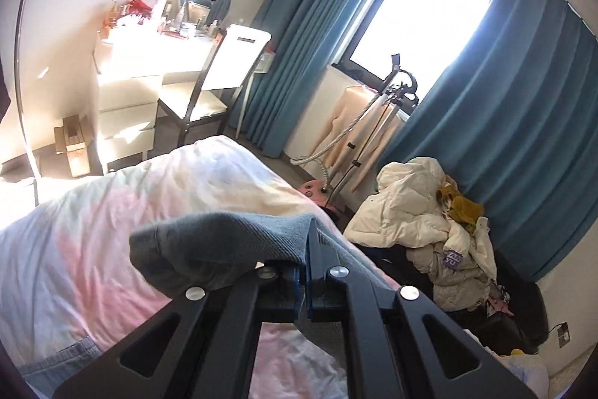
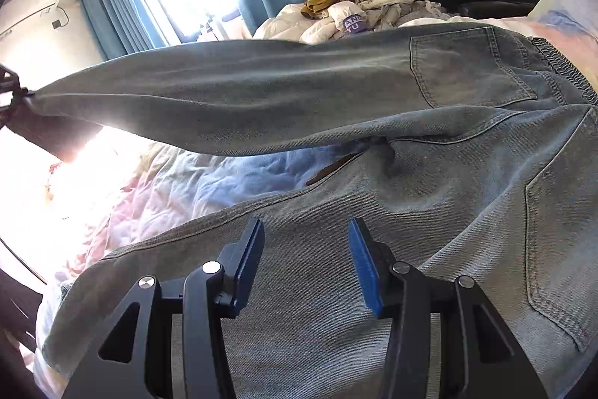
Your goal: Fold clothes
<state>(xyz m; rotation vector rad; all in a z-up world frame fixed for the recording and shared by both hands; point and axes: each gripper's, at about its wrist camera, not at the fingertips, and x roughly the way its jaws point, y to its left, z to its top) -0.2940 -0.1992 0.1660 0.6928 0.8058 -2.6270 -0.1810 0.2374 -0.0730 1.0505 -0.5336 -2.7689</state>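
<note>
Light blue jeans (image 2: 467,212) lie back pockets up on the pink and white bedspread (image 2: 157,197). One leg (image 2: 261,100) is lifted and stretched to the left, above the bed. At the far left edge, my left gripper (image 2: 9,92) holds its end. In the left wrist view, that gripper (image 1: 304,249) is shut on a bunched fold of the denim hem (image 1: 224,238), raised over the bedspread (image 1: 112,230). My right gripper (image 2: 305,225) stands open low over the other leg, blue pads apart and nothing between them.
A pile of white and mustard clothes (image 1: 429,223) sits on a dark seat beside the bed. Teal curtains (image 1: 504,107) frame a bright window. A garment steamer (image 1: 373,122), a white chair (image 1: 216,77) and a cluttered dresser (image 1: 149,40) stand beyond the bed.
</note>
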